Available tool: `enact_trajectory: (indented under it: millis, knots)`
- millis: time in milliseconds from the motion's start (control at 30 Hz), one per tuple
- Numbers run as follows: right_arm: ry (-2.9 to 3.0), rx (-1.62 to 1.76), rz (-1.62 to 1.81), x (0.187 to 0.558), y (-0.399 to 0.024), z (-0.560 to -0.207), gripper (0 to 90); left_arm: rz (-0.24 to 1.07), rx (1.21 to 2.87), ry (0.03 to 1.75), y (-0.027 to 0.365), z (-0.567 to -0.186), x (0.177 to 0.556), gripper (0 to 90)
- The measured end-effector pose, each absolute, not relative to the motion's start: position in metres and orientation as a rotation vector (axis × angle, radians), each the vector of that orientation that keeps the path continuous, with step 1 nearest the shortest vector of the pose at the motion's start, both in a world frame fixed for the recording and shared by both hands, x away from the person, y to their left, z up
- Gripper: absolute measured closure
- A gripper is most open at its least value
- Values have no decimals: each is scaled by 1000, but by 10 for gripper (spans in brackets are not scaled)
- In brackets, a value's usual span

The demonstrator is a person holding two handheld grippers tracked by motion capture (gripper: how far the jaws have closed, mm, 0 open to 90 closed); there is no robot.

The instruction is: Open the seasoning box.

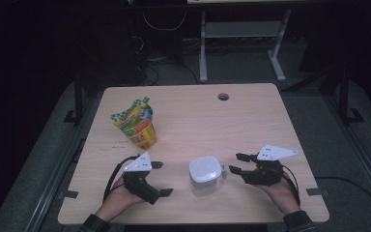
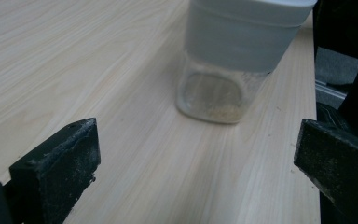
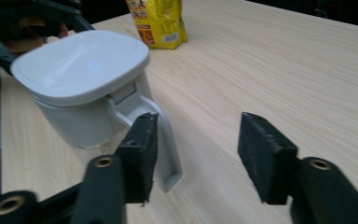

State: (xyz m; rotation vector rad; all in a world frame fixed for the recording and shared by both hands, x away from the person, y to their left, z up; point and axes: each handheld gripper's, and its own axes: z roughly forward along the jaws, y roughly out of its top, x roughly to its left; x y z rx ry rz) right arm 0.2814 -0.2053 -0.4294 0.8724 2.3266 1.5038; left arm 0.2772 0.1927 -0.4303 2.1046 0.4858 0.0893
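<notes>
The step in hand looks like the approach to the white-lidded container (image 1: 205, 175), which stands near the front edge of the table (image 1: 251, 116), between the two hands. The right tongs (image 1: 237, 163) are open just right of it with nothing pressed between the pads; in the right gripper view one pad sits in front of the lid's hanging latch tab (image 3: 165, 144), though whether it touches the tab is hard to say. The left tongs (image 1: 160, 179) are also spread wide and empty, just left of the container.

The next move probably calls for one pair of tongs to steady the body while the other works the latch or lid.

The container has a rounded-square white lid (image 3: 81, 65), a frosted band below it, and a clear lower body with what seems a thin layer of pale grains at the bottom. A yellow snack pouch (image 1: 136, 123) stands farther back on the left.
</notes>
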Motion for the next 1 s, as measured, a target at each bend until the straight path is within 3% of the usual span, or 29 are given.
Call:
enact_trajectory:
  millis: [200, 400, 1000]
  knots:
    - [2314, 934, 1476, 285, -207, -438, 302, 52, 2108, 441, 176, -428, 280, 1]
    - [2283, 995, 1451, 286, -213, -442, 252, 39, 2106, 410, 163, -424, 283, 1]
    - [2193, 1061, 1393, 283, -215, -462, 212, -6, 2092, 321, 134, -419, 291, 45]
